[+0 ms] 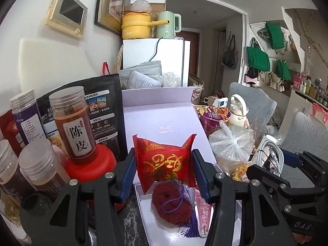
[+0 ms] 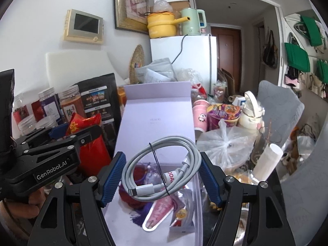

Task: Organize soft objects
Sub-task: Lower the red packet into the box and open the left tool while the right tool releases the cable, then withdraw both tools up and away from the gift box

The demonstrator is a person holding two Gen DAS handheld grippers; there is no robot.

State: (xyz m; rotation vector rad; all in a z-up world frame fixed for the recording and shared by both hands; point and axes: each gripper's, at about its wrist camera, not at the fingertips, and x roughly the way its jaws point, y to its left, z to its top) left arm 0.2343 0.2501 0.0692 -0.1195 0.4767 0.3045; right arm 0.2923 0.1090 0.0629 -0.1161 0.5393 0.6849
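Right now each task thing hangs above the open white box that sits at the centre of both views, and the coming drop turns on that: the box floor lies straight below and a little ahead of both tools. Clamped crosswise in the left tool, the red packet fills the middle of the left view, its crimped top edge upward and its bottom hanging over the red scrunchie and purple tassel already in the box. Pinched across its width by the right tool, the coiled grey cable lies nearly flat at the centre of the right view, a thin black tie around it, above the same box floor with a pink tube beneath. Of the two, the left tool shows at the left edge of the right view, beside the box's near left corner. Jars and a plastic bag crowd the counter on either side, so I judge the way in to be from above only
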